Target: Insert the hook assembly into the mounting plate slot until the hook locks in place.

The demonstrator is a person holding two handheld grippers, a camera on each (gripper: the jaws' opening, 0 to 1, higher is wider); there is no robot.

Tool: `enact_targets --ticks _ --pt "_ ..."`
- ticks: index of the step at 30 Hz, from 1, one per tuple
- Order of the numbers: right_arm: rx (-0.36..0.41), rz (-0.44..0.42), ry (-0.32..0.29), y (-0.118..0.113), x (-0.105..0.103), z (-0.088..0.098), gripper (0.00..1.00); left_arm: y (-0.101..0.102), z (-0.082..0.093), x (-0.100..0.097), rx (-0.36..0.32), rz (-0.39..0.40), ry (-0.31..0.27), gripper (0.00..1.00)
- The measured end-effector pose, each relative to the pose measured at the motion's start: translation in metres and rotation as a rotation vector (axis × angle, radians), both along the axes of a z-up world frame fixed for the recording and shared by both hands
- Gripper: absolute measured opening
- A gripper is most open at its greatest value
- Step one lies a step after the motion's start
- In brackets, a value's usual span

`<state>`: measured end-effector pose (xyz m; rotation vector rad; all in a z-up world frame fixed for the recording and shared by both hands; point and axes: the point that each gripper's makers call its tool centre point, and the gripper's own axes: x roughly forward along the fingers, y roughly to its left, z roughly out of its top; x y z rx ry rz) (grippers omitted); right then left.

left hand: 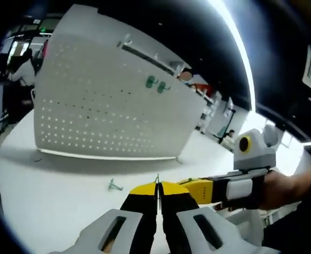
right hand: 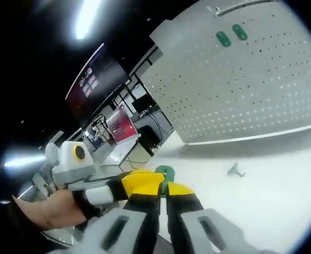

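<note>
A green hook (right hand: 164, 174) is pinched between the yellow-tipped jaws of the right gripper (right hand: 163, 197); its rounded green end stands up just above the jaw tips in the right gripper view. The left gripper (left hand: 157, 191) has its jaws drawn together to a narrow slit, and a thin metal sliver pokes out of that slit at the tips; what it belongs to cannot be told. The 2 grippers meet tip to tip over the white bench (left hand: 65, 201), each one reaching in from the side of the other's view, with a person's hand (right hand: 49, 209) behind the left tool.

A 2nd small green hook piece (left hand: 114, 185) lies loose on the bench, near the grippers and between them and the foot of the board.

The mounting plate (left hand: 107, 100) is a white perforated panel standing upright near the far edge of the bench, tilted in both views. 2 green hooks (left hand: 156, 83) already sit side by side high on its face, and a long slot or rail (left hand: 147, 58) runs along near its top edge.

Behind the panel are desks, monitors (right hand: 121, 127) and a long ceiling light strip (left hand: 234, 42).
</note>
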<state>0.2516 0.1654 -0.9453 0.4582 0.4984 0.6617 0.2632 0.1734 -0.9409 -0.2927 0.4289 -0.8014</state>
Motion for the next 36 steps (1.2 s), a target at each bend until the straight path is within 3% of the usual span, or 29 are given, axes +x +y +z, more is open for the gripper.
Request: enact_targets --ticks 2,6,12,16,19,23,28,31,36 --pt "-0.004 -0.002 -0.008 0.0 0.0 0.001 0.0 0.0 0.001 0.0 0.0 -0.009 -0.008 0.01" --pt "-0.025 0.005 -0.026 -0.001 0.001 0.002 0.0 0.001 0.001 0.001 -0.045 -0.023 0.036 0.03" --pt "-0.057 -0.005 -0.058 -0.006 0.006 0.004 0.0 0.007 0.0 0.001 -0.031 -0.031 0.023 0.09" --pt "-0.081 -0.005 -0.086 -0.01 0.009 0.005 0.0 0.009 -0.002 -0.002 -0.037 -0.044 0.029 0.28" --pt "-0.087 -0.003 -0.098 -0.011 0.01 0.007 0.0 0.008 0.002 -0.005 -0.053 -0.051 0.002 0.4" --pt "-0.103 -0.001 -0.13 -0.012 0.012 0.011 0.0 0.008 0.004 -0.006 -0.074 -0.046 0.003 0.64" --pt "-0.107 0.012 -0.16 -0.01 0.013 0.014 0.0 0.004 0.01 -0.012 -0.091 -0.076 -0.019 0.78" --pt "-0.111 0.012 -0.176 -0.011 0.014 0.016 0.0 0.002 0.014 -0.014 -0.102 -0.085 -0.034 0.94" --pt "-0.128 0.004 -0.21 -0.014 0.018 0.02 0.0 0.0 0.02 -0.02 -0.128 -0.089 -0.048 1.0"
